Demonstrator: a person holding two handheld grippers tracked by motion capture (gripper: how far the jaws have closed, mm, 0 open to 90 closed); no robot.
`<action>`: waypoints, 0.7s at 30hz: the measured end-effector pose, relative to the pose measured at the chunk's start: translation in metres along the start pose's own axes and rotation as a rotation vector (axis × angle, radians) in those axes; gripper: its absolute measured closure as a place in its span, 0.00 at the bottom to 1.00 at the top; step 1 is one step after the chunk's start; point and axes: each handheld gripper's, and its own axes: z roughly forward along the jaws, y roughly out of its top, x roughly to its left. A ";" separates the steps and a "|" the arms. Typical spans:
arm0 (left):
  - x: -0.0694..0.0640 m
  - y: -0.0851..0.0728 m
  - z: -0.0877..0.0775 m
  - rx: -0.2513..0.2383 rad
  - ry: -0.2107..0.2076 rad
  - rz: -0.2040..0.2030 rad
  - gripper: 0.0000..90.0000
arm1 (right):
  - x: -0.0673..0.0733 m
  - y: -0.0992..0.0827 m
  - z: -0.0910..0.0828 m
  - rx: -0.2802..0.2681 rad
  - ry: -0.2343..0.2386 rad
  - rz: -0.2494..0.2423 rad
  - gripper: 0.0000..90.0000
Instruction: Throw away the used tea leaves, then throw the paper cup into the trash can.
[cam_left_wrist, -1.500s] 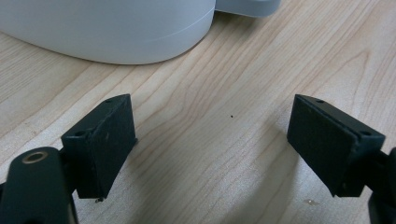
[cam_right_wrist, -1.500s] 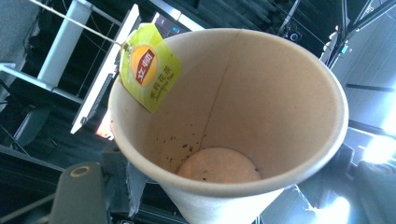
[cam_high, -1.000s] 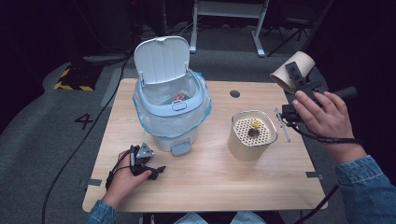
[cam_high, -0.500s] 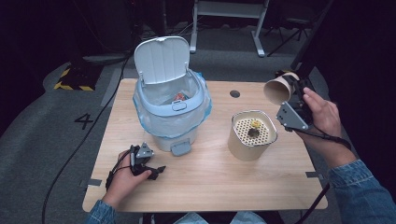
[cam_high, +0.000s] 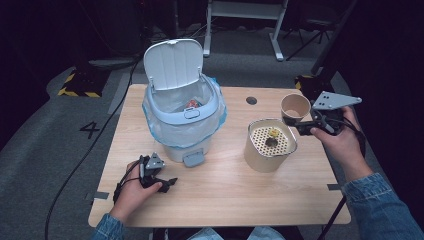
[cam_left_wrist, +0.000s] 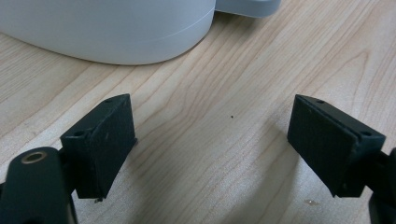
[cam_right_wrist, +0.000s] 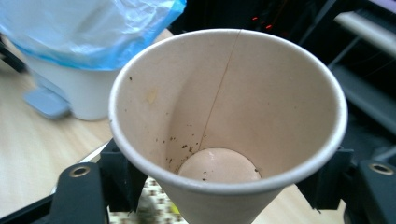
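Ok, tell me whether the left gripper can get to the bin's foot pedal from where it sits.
Probably yes: the left gripper rests open on the table, the pedal close beside it, bare wood between.

A matt paper cup (cam_right_wrist: 224, 116), speckled inside, above a pale wood-grain table (cam_high: 225, 185); beside it a smooth white plastic bin (cam_high: 182, 135) lined with thin, glossy blue-edged film (cam_right_wrist: 88, 28).

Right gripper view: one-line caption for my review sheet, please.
Right gripper clamps an empty, speckled paper cup, with the bag-lined bin on the wooden table behind.
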 end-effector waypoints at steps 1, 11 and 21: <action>0.000 0.000 0.000 0.000 0.000 0.000 0.17 | 0.000 0.000 0.000 0.000 0.000 0.000 0.33; 0.000 0.000 0.000 -0.001 0.002 0.003 0.17 | -0.007 0.007 0.007 -0.033 0.139 0.082 0.33; 0.000 0.000 0.000 -0.001 0.001 -0.001 0.17 | -0.007 0.042 0.028 -0.096 0.236 0.090 0.32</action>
